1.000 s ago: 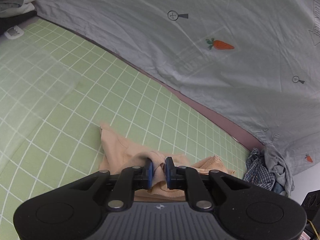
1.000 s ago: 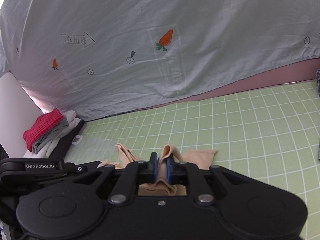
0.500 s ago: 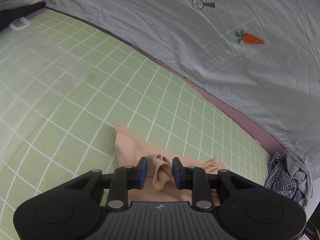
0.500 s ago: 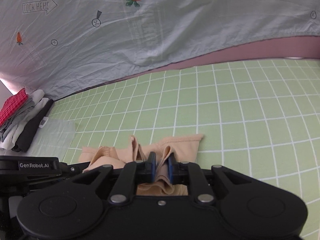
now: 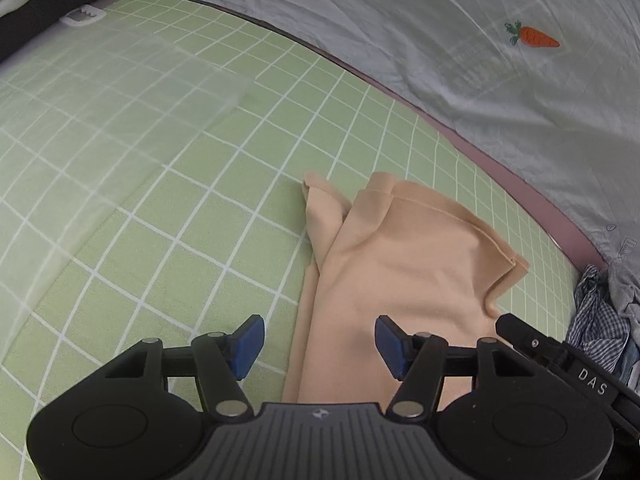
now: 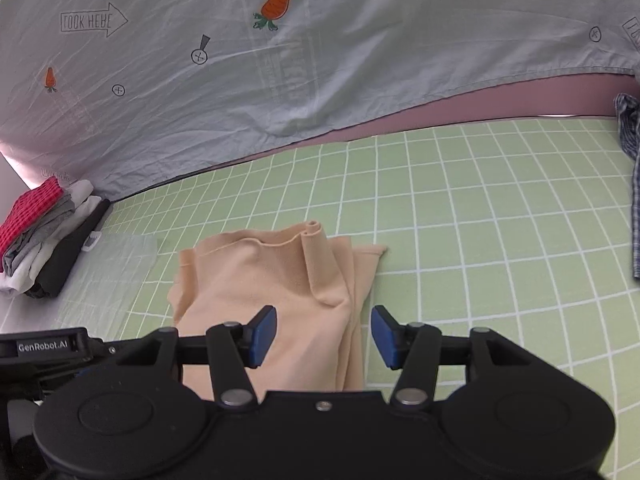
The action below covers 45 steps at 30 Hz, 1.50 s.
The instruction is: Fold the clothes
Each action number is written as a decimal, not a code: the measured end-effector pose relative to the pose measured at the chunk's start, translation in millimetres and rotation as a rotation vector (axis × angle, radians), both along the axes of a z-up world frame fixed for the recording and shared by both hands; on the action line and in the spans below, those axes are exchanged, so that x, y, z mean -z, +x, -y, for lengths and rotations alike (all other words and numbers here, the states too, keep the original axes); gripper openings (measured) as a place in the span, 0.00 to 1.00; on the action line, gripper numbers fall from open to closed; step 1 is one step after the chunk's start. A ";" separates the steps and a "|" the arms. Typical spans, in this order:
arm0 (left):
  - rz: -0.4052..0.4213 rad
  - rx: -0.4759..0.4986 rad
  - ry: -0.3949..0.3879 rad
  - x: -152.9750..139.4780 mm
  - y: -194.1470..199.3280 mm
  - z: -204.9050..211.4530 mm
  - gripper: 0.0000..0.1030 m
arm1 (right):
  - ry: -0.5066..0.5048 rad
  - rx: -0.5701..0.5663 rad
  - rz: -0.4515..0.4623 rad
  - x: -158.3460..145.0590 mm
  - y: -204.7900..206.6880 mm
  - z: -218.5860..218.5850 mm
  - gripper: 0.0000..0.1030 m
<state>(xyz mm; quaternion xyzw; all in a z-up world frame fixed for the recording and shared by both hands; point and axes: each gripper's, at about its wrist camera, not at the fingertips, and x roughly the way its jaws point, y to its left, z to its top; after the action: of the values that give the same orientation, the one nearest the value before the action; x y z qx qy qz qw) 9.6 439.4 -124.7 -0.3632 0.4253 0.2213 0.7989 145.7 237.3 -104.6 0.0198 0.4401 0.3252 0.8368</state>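
A beige garment lies folded over on the green grid mat; in the right wrist view the same beige garment shows a small raised crease near its far edge. My left gripper hovers just over the garment's near left edge, jaws opening, the blue pads clear of the cloth. My right gripper stands over the garment's near right part, jaws also opening, nothing pressed between the pads. The right gripper's body shows at the right edge of the left wrist view.
A grey sheet with carrot prints hangs along the mat's far side. A stack of folded clothes sits at the left. A checked cloth heap lies at the right. A clear plastic sheet covers the mat's left part.
Both grippers were shut on bunched folds of the beige garment, came down toward the mat and let go; the garment now lies spread flat and both jaws stand wide.
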 end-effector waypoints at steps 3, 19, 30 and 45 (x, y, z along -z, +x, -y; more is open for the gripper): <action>-0.014 0.020 0.016 4.3 14.3 -0.6 0.60 | -0.010 0.005 -0.006 10.2 8.3 -12.2 0.51; -0.018 -0.005 0.075 4.9 47.4 -16.5 0.60 | 0.013 0.178 -0.025 6.4 44.8 -16.3 0.53; -0.016 -0.022 0.091 12.6 32.9 -7.2 0.61 | -0.179 0.161 0.183 34.8 -30.7 -21.0 0.35; -0.008 0.050 0.130 14.7 36.0 -3.3 0.66 | -0.043 0.113 0.050 40.4 4.2 -2.2 0.51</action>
<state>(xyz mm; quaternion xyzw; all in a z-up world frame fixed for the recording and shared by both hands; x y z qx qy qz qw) 45.6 442.7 -139.4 -0.2987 0.4224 0.2299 0.8243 149.8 239.5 -145.0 0.0187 0.4242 0.2684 0.8647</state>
